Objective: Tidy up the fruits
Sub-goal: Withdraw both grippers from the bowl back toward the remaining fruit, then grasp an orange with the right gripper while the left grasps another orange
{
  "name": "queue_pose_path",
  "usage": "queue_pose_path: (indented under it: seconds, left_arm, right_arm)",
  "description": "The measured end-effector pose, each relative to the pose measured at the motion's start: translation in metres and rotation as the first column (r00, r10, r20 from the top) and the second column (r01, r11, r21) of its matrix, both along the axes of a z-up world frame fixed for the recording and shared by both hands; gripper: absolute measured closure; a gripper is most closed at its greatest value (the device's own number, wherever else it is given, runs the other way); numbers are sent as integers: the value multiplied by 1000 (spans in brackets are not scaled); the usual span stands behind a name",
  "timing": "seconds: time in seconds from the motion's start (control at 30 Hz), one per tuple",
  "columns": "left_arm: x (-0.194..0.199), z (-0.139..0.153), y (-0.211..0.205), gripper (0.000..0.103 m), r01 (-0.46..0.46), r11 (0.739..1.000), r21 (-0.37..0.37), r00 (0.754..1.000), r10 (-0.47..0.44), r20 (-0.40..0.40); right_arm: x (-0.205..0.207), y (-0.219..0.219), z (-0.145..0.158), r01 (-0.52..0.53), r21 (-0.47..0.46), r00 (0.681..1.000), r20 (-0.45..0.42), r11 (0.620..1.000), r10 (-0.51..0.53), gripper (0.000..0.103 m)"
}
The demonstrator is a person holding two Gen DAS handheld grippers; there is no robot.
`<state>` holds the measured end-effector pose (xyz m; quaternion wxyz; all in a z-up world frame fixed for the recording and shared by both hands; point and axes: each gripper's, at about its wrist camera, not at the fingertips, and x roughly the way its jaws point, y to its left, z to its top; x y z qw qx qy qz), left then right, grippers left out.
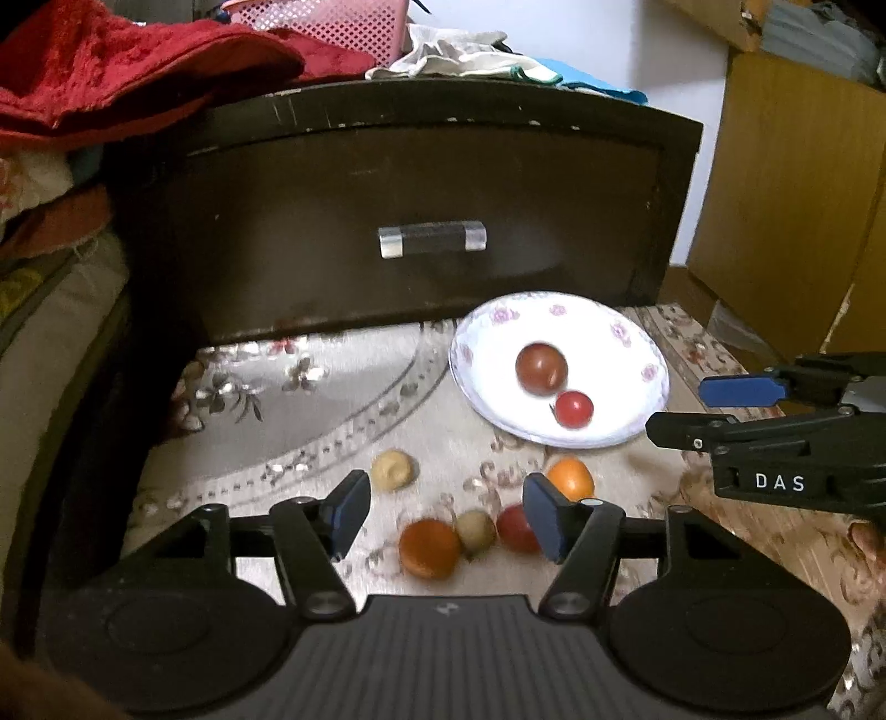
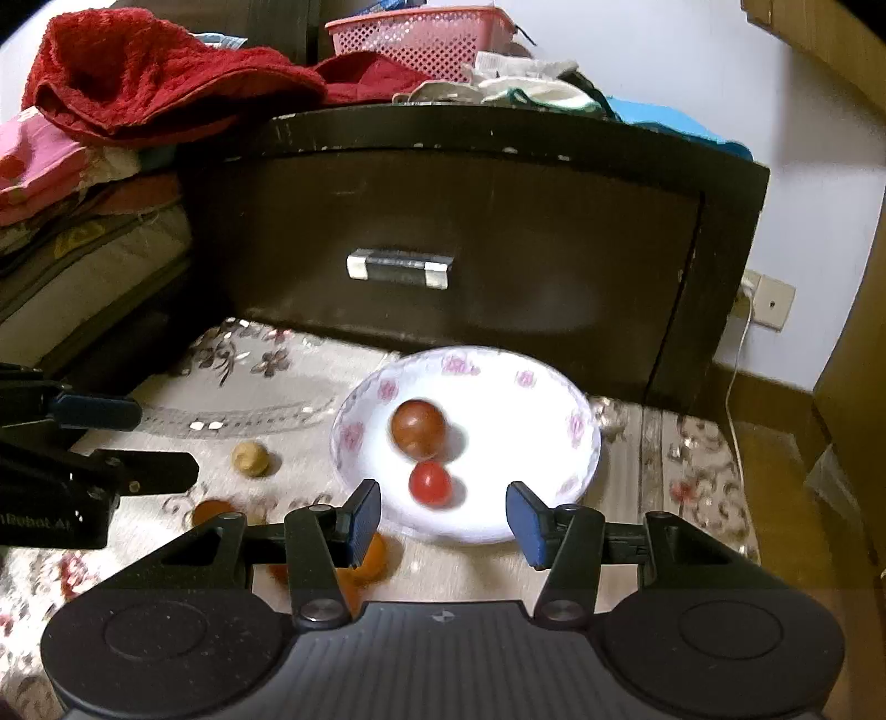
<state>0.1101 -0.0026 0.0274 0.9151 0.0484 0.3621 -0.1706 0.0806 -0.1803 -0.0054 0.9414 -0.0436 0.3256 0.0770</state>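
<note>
Between the wide-spread blue pads of the left gripper [image 1: 446,518], which holds nothing, three small round fruits lie touching in a row on the pale floral-patterned cloth [image 1: 277,399]: an orange tangerine-like fruit [image 1: 429,548], a small beige round fruit [image 1: 475,530] and a red tomato-like fruit [image 1: 516,529] partly hidden behind the right pad. Just beyond them sit a second orange fruit [image 1: 570,477] and, apart to the left, a knobbly tan fruit [image 1: 393,469]. The right gripper [image 2: 444,518], also spread wide and empty, hovers over the near rim of the white flower-printed plate [image 2: 576,443]. On that plate a dark reddish-brown round fruit [image 2: 418,427] and a smaller bright red fruit [image 2: 429,483] rest close together. Behind it all stands a dark wooden drawer cabinet [image 1: 421,183] with a red towel [image 1: 127,72] and a pink mesh basket [image 2: 421,33] on top.

The fruits look light, smooth and apt to roll; the red ones are probably soft-skinned and would bruise under a hard squeeze. Each seems best taken across its widest part, with pads closing gently from either side. The clustered three touch, so picking the outer orange one first would likely avoid nudging the others away.
</note>
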Motion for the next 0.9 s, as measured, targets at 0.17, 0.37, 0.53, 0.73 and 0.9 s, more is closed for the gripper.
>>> queue_pose_path:
  seconds: [0.17, 0.37, 0.53, 0.73, 0.9]
  left_arm:
    - [-13, -4, 0, 37, 27, 1000, 4, 999, -27, -23]
    - [-18, -11, -3, 36, 44, 999, 1, 998, -44, -48]
    - [-17, -22, -7, 36, 64, 998, 11, 995, -63, -76]
    - [-13, -33, -10, 36, 96, 994, 55, 992, -91, -85]
    - [-2, -46, -9, 36, 106, 991, 80, 991, -98, -94]
  right_arm:
    - [-14, 6, -5, -39, -2, 998, -40, 999, 38, 56]
    - [-18, 21, -15, -101, -22, 992, -74, 995, 99, 56]
    - [-13, 26, -31, -131, -27, 985, -120, 991, 127, 56]
    - [-6, 33, -40, -162, -17, 977, -144, 987, 158, 56]
    - [2, 36, -49, -170, -12, 971, -175, 985, 165, 59]
